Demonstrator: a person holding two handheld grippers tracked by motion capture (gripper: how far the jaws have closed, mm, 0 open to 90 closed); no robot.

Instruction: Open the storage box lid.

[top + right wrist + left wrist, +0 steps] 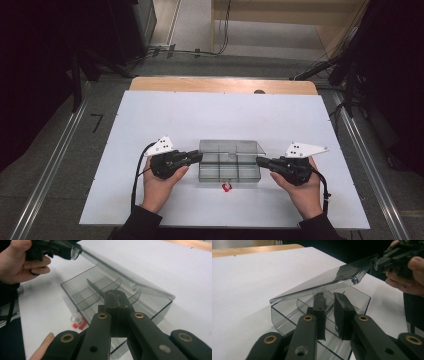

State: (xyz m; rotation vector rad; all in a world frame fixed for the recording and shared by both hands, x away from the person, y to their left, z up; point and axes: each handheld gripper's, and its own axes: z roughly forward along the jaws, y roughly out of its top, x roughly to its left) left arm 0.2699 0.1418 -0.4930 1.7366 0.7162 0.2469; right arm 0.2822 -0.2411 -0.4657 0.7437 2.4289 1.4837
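— Left gripper (329,306): slightly parted, nothing pinched, tips over the clear box (229,167) mid-worktop (150,115).
— Right gripper (117,301)?
— Clamped shut at the box's other end, whose lid (319,282) stands raised (tilted). Red thing (227,187) just beside.

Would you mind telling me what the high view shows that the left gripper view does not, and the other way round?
High view: a small red thing on the white table in front of the clear box, and the grey floor around the table. Left gripper view: how the box's lid tilts up, with the right hand-held gripper at its far corner, and the left hand-held gripper with its jaws slightly apart over the box. Shared: box, table, both hand-held grippers.
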